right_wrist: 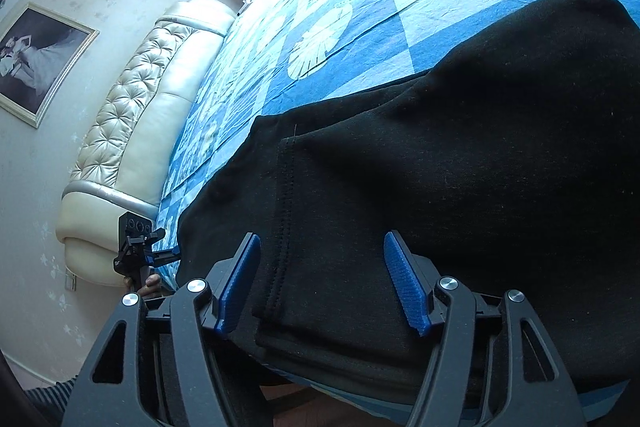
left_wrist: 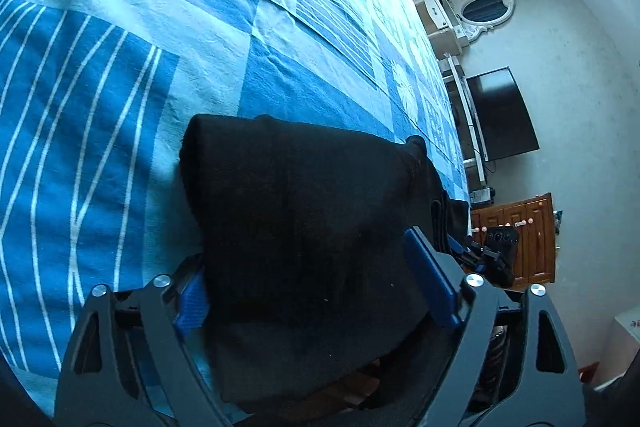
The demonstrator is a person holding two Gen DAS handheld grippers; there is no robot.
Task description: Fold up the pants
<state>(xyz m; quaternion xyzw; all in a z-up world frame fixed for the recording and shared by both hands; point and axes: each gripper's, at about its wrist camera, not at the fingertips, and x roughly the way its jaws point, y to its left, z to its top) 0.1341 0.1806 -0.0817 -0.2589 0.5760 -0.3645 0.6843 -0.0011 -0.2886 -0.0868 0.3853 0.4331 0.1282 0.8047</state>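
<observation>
The black pants lie bunched on the blue patterned bedspread of the bed. The left claw stands wide apart, fabric filling the gap between its blue pads; whether they press the cloth is hard to tell. The right claw is likewise spread wide, released, straddling a stitched seam of the pants.

Left gripper pads: the near-left pad is half buried under the black pants; whether either pad presses the cloth can't be told.
Pants' near edge: runs out of sight below both wrist views.
Right gripper: cloth fills the gap between the spread fingers; contact unclear.
Hand on the far gripper: only fingertips show.
Framed picture: cut by the edge.
</observation>
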